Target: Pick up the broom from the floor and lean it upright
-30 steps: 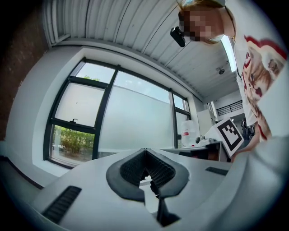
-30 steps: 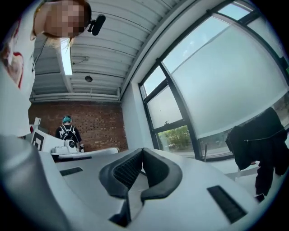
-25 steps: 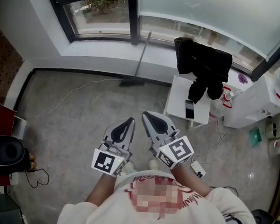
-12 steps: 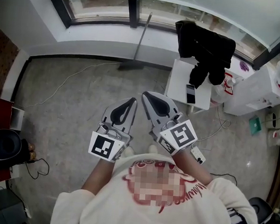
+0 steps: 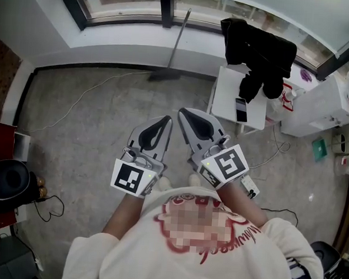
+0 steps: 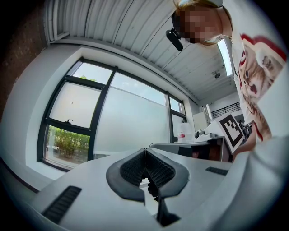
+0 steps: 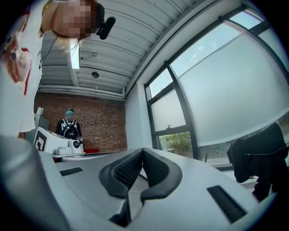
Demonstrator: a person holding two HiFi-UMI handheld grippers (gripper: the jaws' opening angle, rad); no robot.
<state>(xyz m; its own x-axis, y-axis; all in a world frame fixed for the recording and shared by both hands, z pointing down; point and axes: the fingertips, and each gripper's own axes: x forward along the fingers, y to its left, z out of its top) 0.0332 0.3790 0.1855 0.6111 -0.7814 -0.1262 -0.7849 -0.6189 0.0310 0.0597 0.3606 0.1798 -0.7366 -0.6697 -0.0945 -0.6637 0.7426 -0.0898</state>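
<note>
- One broom [image 5: 178, 43] stands tilted against the window wall [image 5: 127, 47], its head on the floor [image 5: 92, 131] at the wall's foot; the leaning looks done.
- Well apart from it, the left tongs [image 5: 165, 120] and the right tongs [image 5: 185, 113] are both clenched on nothing, side by side.
- Best now, I'd judge: keep clear, and re-grasp the handle only if the head slides.
</note>
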